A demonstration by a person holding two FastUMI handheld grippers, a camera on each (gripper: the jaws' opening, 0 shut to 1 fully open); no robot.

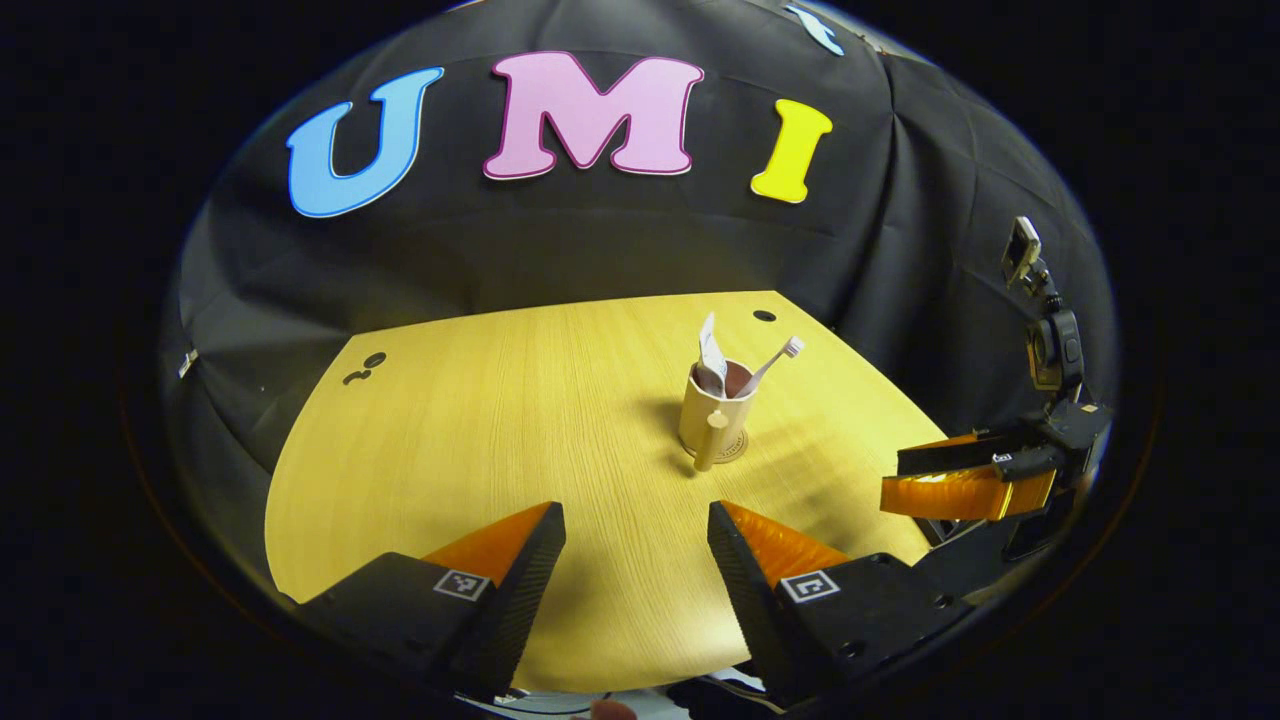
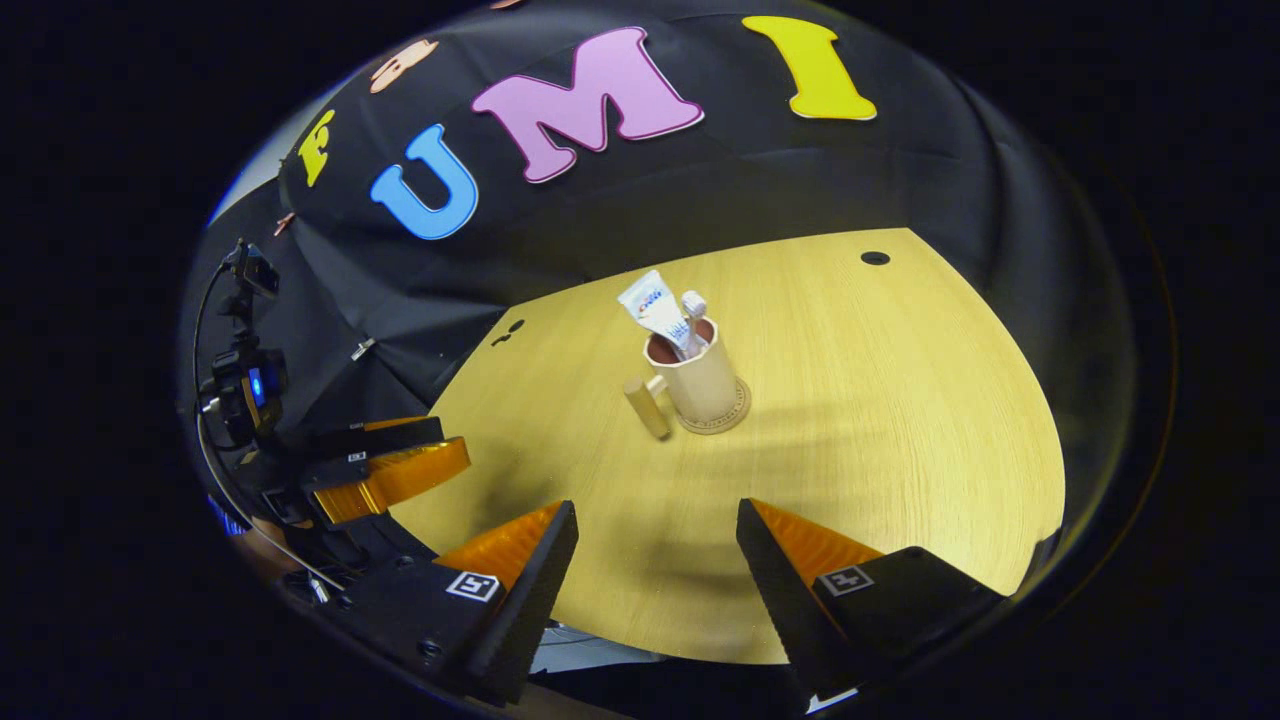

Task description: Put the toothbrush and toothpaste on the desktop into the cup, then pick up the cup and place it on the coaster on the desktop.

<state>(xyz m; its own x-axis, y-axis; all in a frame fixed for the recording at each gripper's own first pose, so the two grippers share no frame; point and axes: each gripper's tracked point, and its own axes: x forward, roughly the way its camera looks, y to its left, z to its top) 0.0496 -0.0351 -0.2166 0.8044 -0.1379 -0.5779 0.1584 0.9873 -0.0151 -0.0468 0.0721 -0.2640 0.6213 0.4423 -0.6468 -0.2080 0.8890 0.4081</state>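
Standing cup (image 1: 712, 414): upright on coaster (image 1: 738, 450), mid desktop (image 1: 480, 430), handle toward the grippers.
Toothbrush (image 1: 775, 362): in cup, head up, leaning right.
Toothpaste (image 1: 711, 352): in cup, upright.
Left gripper (image 1: 636, 545): fingers apart, empty.
Right gripper (image 2: 657, 545): fingers apart, empty.

Cup (image 2: 705, 385): beige outside, reddish-brown inside, beige handle. Toothpaste (image 2: 655, 308): white tube, blue and red print. Toothbrush (image 1: 775, 362): white, pinkish head. Coaster (image 2: 737, 415): beige, dark rim lettering. Desktop (image 2: 900, 420): yellow wood grain, 1 black hole.
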